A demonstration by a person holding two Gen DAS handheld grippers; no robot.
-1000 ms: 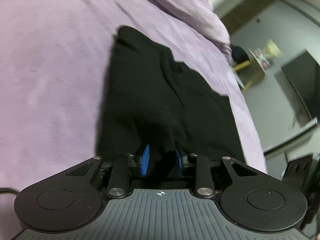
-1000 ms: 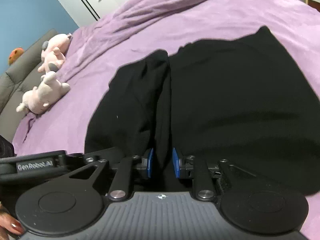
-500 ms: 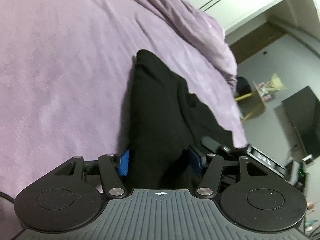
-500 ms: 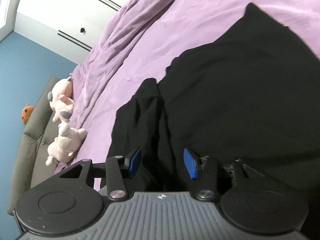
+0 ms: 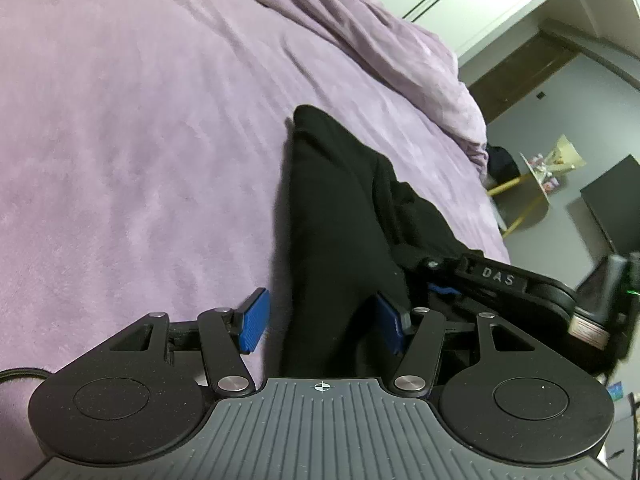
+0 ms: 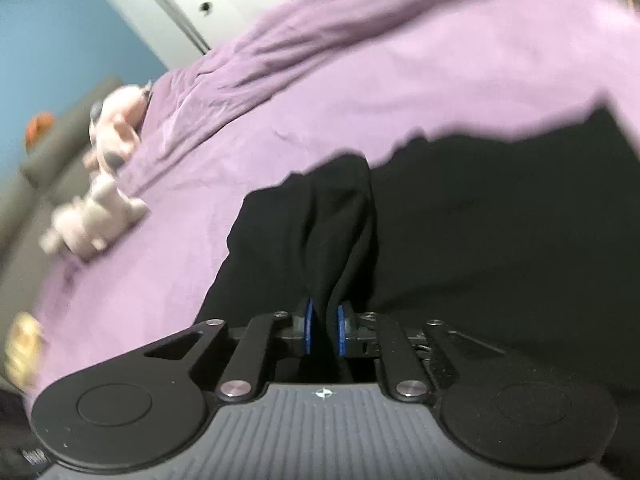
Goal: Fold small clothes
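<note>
A black garment point(image 5: 340, 208) lies on the purple bed cover point(image 5: 140, 140), bunched into a long ridge. My left gripper point(image 5: 322, 320) is open and straddles the near end of that ridge; its left pad point(image 5: 254, 320) stands clear of the cloth. Just to the right, my right gripper point(image 5: 438, 284) rests on the same garment. In the right wrist view, which is blurred by motion, the right gripper point(image 6: 325, 330) has its jaws closing on a raised fold of the black garment point(image 6: 500, 220), with the blue pads pinching it. The rest of the cloth spreads flat to the right.
Two pink plush toys point(image 6: 96, 216) lie at the bed's left edge beside a grey sofa. A rumpled purple duvet point(image 5: 400, 52) is heaped at the far end. Beyond the bed's right edge are a small yellow-legged table point(image 5: 532, 184) and a dark screen point(image 5: 616, 196).
My left gripper's jaws spread wide and let go of the cloth. My right gripper opened, shifted sideways, then closed again on a fold of the garment.
</note>
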